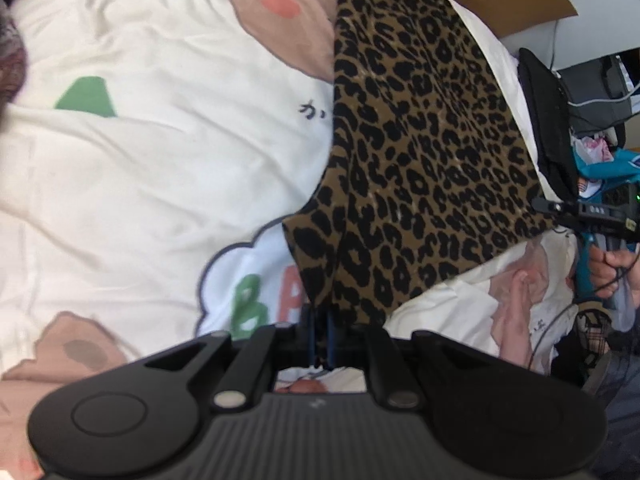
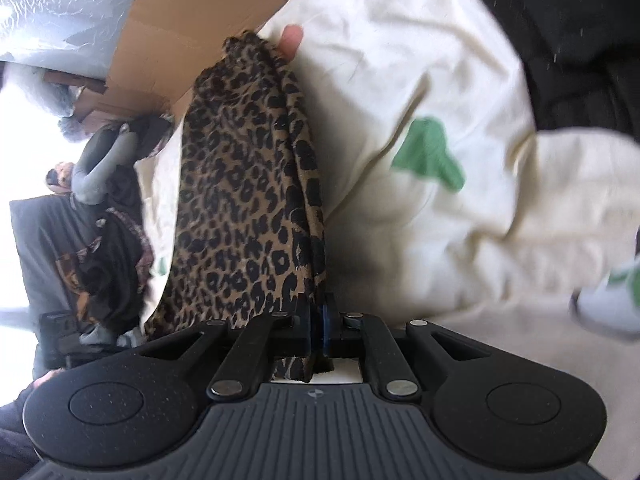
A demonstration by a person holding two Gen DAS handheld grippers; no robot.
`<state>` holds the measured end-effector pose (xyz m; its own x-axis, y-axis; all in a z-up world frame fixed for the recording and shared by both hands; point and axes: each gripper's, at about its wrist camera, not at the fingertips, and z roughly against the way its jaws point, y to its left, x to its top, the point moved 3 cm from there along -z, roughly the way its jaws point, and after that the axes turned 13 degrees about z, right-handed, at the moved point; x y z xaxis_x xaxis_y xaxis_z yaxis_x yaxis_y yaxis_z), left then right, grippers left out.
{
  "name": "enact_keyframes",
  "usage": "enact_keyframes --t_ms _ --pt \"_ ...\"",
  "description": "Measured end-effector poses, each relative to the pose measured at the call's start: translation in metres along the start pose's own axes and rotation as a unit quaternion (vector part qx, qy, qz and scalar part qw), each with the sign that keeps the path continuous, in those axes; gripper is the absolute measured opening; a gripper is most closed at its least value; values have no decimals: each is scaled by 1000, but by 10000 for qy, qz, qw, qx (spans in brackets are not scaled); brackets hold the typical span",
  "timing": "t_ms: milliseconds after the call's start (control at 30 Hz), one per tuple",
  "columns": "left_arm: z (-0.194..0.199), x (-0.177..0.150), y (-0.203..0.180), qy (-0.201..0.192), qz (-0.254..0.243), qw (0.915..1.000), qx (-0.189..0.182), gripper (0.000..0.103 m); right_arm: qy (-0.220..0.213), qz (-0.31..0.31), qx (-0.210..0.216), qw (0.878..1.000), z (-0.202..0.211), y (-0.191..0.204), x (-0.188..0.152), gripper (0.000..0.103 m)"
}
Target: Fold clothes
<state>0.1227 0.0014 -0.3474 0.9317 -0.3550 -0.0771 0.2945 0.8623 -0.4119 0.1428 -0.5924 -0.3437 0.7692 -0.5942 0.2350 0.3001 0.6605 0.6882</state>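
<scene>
Here we are pinching the leopard-print garment [image 1: 420,160] with both grippers: the left gripper [image 1: 320,336] is clamping one edge, jaws pressed together on cloth, and the right gripper [image 2: 318,332] is gripping another edge likewise. The garment is hanging above the white printed bedcover [image 1: 140,168].

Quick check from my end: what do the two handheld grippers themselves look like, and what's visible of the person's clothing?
Both look alike: the left gripper and right gripper have matte black ribbed bodies, round discs at each side, silver pivot pins on black linkage bars, and blue pads on the fingers. In the left wrist view, the right unit shows a teal handle with a thin black cable. No sleeve can be made out clearly.
</scene>
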Motion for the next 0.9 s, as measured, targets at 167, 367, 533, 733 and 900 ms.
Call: enact_keyframes --t_ms 167,367,533,733,900 --pt "13 3 5 -12 -28 9999 149 6 165 68 78 9998 2 12 -20 3" --pt "17 3 -2 87 -116 9991 391 6 317 9 217 9993 7 20 -38 3" --pt "13 10 1 170 71 9995 256 6 378 -133 164 9991 9 15 -50 3" --pt "-8 23 3 160 49 9996 219 6 431 -42 -96 9990 -1 12 -47 3" --pt "-22 40 11 104 103 9999 84 7 506 -53 -233 9984 -9 7 -47 5"
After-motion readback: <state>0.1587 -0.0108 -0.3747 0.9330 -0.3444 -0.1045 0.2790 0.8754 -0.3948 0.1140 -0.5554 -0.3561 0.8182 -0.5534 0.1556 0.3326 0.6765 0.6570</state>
